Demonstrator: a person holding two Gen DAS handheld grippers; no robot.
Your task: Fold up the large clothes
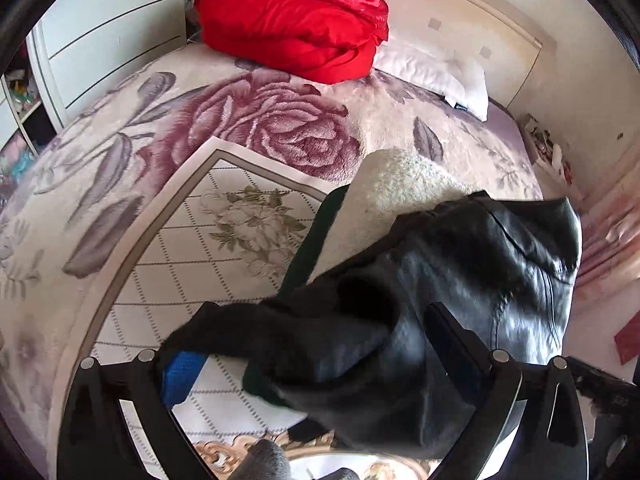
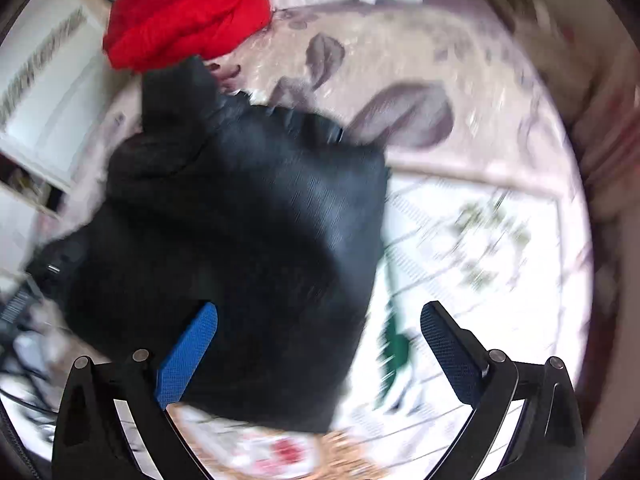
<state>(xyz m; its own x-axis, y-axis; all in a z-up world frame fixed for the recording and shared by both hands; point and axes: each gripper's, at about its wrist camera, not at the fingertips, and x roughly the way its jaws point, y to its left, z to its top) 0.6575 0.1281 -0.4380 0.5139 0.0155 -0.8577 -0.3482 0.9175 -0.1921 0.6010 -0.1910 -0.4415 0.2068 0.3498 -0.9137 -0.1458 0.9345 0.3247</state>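
A black leather jacket (image 1: 460,280) with cream fleece lining (image 1: 400,188) lies bunched on the white quilted mat (image 1: 192,248) on the bed. In the left wrist view its black sleeve (image 1: 288,336) drapes across between my left gripper's (image 1: 316,344) wide-apart fingers, covering part of the blue left pad (image 1: 180,380). In the right wrist view, which is motion-blurred, the jacket (image 2: 240,240) fills the left and centre. My right gripper (image 2: 320,348) is open, its left blue pad (image 2: 188,356) against the jacket's lower part, its right finger (image 2: 452,352) over the mat (image 2: 480,240).
A red folded quilt (image 1: 296,16) and a white pillow (image 1: 436,72) lie at the bed's head. A rose-patterned blanket (image 1: 260,120) covers the bed. A white wardrobe (image 1: 104,32) stands left. A dark green cloth strip (image 2: 394,344) lies on the mat.
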